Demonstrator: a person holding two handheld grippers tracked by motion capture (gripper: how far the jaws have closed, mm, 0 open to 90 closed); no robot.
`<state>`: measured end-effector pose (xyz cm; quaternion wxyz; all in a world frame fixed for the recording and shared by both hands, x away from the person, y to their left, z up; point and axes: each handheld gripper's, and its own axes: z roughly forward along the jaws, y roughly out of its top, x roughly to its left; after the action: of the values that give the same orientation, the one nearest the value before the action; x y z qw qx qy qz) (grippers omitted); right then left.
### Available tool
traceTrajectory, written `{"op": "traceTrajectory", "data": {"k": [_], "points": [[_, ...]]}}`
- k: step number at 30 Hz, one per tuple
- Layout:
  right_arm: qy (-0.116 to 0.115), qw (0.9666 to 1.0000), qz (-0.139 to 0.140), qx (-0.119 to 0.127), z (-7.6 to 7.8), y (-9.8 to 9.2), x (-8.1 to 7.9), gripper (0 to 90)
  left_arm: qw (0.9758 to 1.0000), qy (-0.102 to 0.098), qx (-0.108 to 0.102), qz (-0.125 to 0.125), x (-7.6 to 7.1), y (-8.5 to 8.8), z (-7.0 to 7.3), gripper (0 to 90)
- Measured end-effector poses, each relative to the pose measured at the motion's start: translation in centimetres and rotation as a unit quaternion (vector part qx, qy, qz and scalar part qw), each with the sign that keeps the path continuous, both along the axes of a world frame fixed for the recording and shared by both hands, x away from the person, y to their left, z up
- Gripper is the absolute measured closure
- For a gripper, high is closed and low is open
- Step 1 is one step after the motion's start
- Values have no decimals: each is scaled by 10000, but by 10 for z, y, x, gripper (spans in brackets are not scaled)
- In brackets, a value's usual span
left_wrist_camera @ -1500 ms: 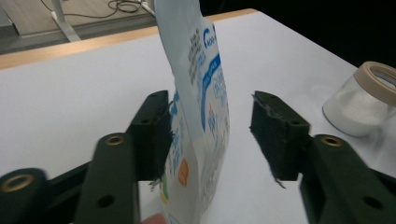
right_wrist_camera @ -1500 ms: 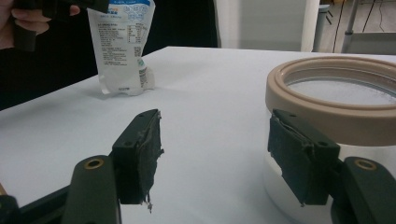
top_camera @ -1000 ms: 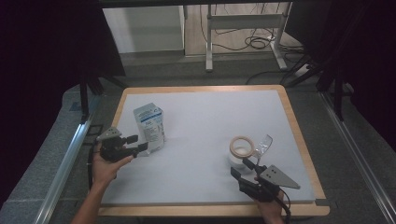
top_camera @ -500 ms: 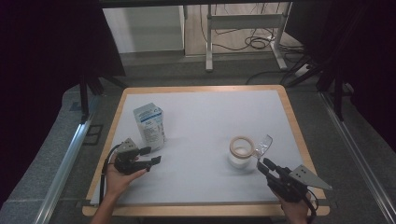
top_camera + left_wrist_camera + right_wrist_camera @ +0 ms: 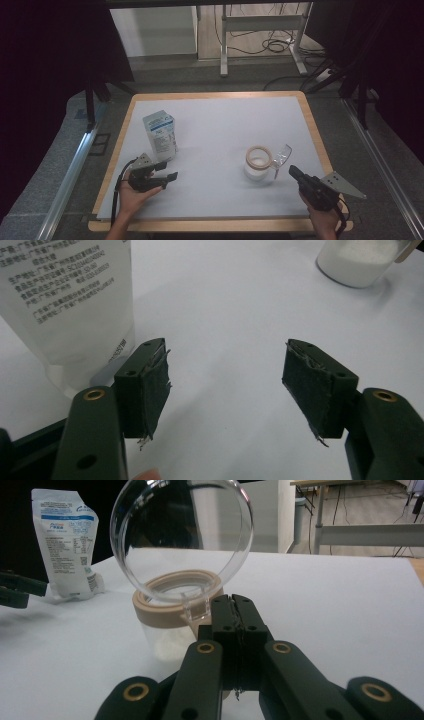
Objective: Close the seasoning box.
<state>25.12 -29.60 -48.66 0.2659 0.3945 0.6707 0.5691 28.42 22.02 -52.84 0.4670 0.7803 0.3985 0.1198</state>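
We kept the left claw point(image 5: 225, 385) gaping empty beside the upright pouch point(image 5: 161, 135), while the right claw point(image 5: 234, 611), just closing on nothing, sat behind the lid-open jar point(image 5: 259, 162) mid-tabletop point(image 5: 220, 120).

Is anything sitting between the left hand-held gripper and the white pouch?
Nothing visible. The left hand-held gripper has open jaws with bare white table between them, and the white printed stand-up pouch stands just beyond its left jaw. The clear glass jar with the tan rim sits far off to the side.
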Motion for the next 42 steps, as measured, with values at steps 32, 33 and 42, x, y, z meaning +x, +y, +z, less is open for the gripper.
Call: {"op": "traceTrajectory", "data": {"k": [32,33,42], "points": [[-158,9998,116,14,13,23,20,898,9998,-60,-134,-128,-13,-5,1,377],[-154,9998,140,9,13,24,21,898,9998,-60,-136,-137,-13,-5,1,381],[159,9972,574,-449,19,60,34,898,9998,-43,-69,-170,-13,-5,0,396]]}}
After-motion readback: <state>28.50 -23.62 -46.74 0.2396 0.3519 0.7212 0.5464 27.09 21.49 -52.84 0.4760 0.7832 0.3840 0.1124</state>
